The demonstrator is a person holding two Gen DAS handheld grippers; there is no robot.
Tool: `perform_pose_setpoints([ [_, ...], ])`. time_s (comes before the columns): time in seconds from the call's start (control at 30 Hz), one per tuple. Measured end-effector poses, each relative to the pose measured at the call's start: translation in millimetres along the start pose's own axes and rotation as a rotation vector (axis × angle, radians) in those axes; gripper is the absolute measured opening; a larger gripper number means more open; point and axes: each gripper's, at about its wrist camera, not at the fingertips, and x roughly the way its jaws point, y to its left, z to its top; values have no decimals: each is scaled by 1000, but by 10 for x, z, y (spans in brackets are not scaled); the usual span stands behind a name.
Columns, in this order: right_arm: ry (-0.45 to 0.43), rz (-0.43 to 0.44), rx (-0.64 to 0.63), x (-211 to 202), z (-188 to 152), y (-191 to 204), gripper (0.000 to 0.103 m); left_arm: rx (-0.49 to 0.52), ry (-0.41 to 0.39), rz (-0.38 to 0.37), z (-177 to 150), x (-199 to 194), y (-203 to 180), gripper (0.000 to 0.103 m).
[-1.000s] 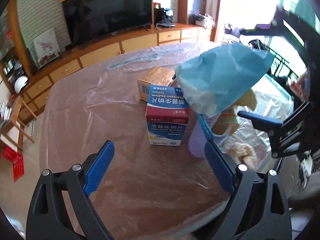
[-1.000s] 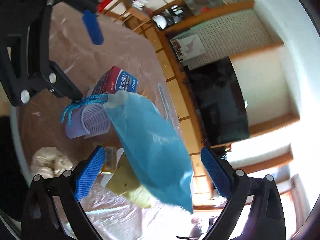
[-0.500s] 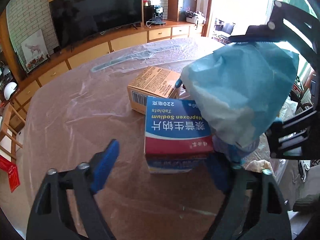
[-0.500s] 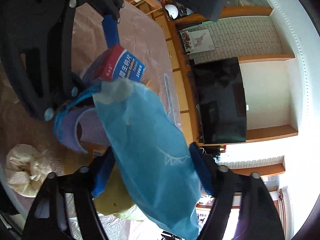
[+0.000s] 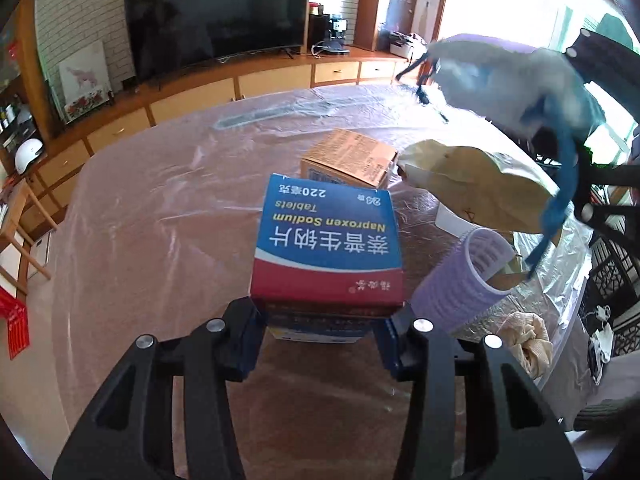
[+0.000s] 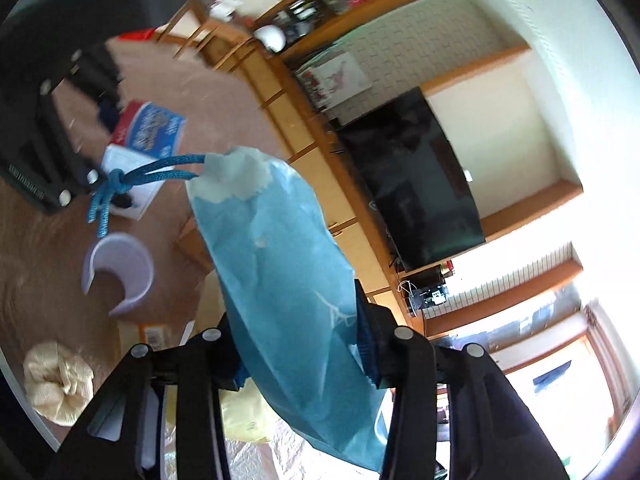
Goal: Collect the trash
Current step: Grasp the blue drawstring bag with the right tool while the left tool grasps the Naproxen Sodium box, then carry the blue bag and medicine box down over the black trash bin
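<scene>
- Both my grippers have just been closing: a second ago the jaws stood wide, now each pinches something.
- My left gripper [image 5: 322,332] clamps the blue-and-red tablet box [image 5: 327,248], standing on the plastic-covered table [image 5: 160,208].
- My right gripper [image 6: 298,356] squeezes the blue paper bag [image 6: 280,280], lifted above the table, cord [image 6: 132,184] dangling.
- The purple cup [image 5: 460,280] lies just beside the box.

On the plastic-covered table [image 5: 160,240]: two cardboard boxes, one blue-and-red tablet box [image 5: 328,244] and one plain brown carton [image 5: 348,156]; one ribbed lilac plastic cup [image 5: 460,284]; one blue paper bag with a blue cord handle [image 6: 280,272]; one yellow paper pouch [image 5: 480,184]; one crumpled cream cloth [image 6: 56,380]. Behind stands one black flat-screen television [image 5: 216,12].
</scene>
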Motion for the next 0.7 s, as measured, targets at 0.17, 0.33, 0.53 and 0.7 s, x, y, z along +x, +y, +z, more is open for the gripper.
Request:
perform_pose_setpoints([
  [0.17,-53,15,140,-134,-41,-275,41,-14,-21,5,6,-99,-3,48],
  [0.33,-106,86,333,-271,-113,-679,41,-23,-54,0,-16,-278,-68,48],
  [0.53,-172,315,599,-455,-434,-1017,41,-52,-98,-16,15,-471,-153,48],
  [0.7,-206,481,764,-601,-785,-1055,41,-64,-117,-33,-3,-595,-258,48],
])
